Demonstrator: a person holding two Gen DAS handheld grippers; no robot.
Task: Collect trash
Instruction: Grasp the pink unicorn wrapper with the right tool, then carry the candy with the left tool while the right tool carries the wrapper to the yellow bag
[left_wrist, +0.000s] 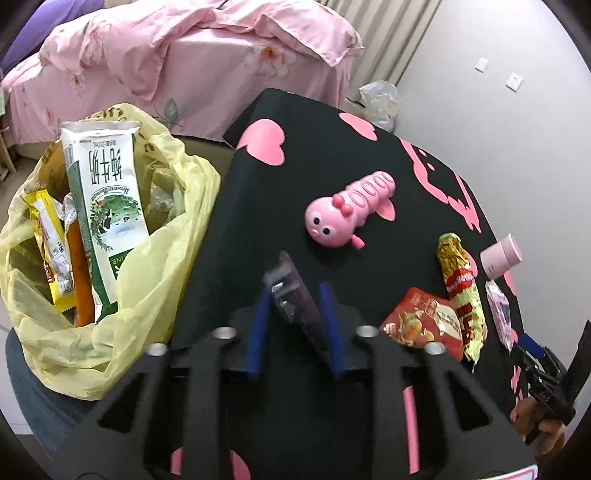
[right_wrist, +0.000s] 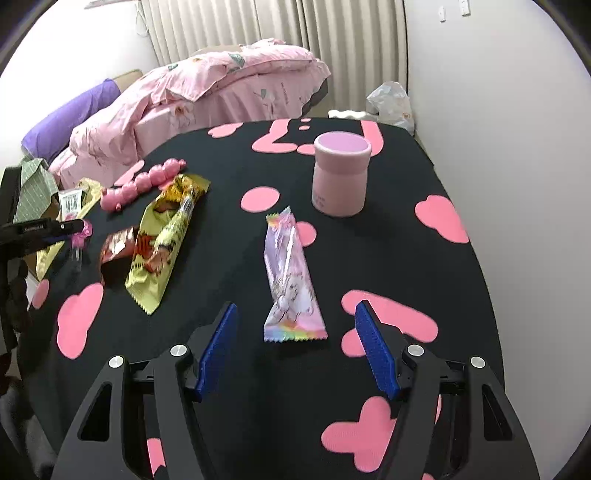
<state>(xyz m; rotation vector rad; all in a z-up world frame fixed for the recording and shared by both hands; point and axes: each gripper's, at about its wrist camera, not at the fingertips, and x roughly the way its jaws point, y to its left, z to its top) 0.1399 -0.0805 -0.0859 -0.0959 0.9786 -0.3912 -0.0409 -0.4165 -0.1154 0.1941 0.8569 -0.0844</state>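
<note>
L hand-held gripper (left_wrist: 295, 317): blue pads pinching a dark purplish flat wrapper w/ clear shiny end (left_wrist: 295, 299). Wrapper stands up betw. the pads, long axis running up and away, leaning left; blurred, no print legible. It sits over the black desk w/ pink heart/cloud shapes (left_wrist: 321, 147), just right of the yellow translucent plastic trash bag (left_wrist: 166, 258) at desk's left edge.

In bag: tall white-green milk carton (left_wrist: 107, 206), upright, Chinese characters upside down, "INE" readable near its lower end; yellow snack sachet (left_wrist: 48, 251) and orange packet (left_wrist: 81, 280) beside it, standing on end.

R hand-held gripper (right_wrist: 295, 350): jaws spread wide, nothing betw. pads. Pastel pink-lilac wrapper w/ rainbow crimped ends (right_wrist: 291, 273) lies flat on desk straight ahead, near end just beyond the fingertips, not touching. Long axis points away from the gripper, slight tilt left at far end. Print too small to read.

Left of it: yellow-red crinkled snack wrapper (right_wrist: 162, 240), long axis diagonal, far end to the right; red foil packet (right_wrist: 118, 247) touching its left side. Lettering on both not legible.

Also on desk: pink plastic caterpillar toy (left_wrist: 351, 210); pink cylindrical jar (right_wrist: 340, 173), upright, beyond the pastel wrapper.
</note>
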